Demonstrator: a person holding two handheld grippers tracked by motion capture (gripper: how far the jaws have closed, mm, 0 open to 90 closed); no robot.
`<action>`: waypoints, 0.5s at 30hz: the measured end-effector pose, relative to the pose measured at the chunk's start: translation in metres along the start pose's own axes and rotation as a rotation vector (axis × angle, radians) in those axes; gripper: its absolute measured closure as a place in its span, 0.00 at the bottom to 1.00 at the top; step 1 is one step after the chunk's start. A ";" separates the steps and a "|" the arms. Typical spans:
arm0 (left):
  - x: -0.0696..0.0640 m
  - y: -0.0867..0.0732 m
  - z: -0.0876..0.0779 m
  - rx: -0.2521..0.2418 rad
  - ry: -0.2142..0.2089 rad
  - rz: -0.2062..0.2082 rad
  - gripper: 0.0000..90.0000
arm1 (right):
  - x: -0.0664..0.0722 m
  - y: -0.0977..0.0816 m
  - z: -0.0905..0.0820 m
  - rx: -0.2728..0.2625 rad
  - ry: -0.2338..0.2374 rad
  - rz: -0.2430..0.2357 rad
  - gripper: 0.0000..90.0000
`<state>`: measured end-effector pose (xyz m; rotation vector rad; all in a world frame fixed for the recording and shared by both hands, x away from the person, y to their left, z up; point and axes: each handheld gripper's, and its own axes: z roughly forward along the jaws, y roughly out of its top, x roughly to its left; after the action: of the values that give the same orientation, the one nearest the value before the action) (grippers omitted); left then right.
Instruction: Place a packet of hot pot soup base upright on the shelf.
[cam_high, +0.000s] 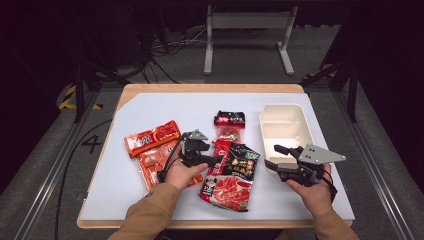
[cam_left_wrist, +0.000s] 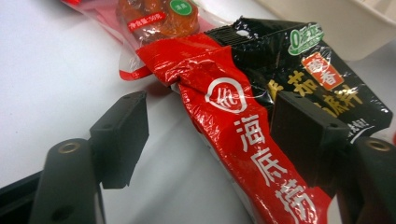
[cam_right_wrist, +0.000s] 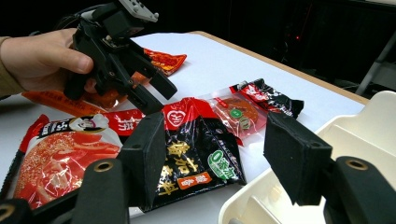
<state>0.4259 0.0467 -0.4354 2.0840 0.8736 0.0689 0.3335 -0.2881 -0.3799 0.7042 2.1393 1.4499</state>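
Looking at the glossy red and black plastic soup-base pouch (cam_left_wrist: 243, 116), we see it lies flat on the white bench (cam_high: 150, 107), just beside the cream plastic tub (cam_high: 285, 125). We judge it soft, light and slippery, so its crinkled red edge is the best place to grip. The left hand-held gripper (cam_left_wrist: 210, 135) straddles this edge, jaws apart, pads not pressing yet. The right hand-held gripper (cam_high: 276, 156) hovers wide open and empty over the tub's rim.
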 end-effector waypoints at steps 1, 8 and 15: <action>0.001 0.001 0.002 0.015 -0.004 -0.008 0.33 | 0.000 0.000 0.000 0.000 0.000 0.000 0.44; 0.004 0.001 0.008 0.063 -0.041 -0.050 0.37 | 0.001 0.000 0.001 0.006 0.002 0.000 0.45; 0.005 0.002 0.013 0.082 -0.053 -0.059 0.36 | 0.001 0.000 0.001 0.010 0.005 -0.007 0.45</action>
<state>0.4352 0.0405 -0.4438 2.1248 0.9185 -0.0544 0.3332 -0.2864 -0.3809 0.6973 2.1520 1.4398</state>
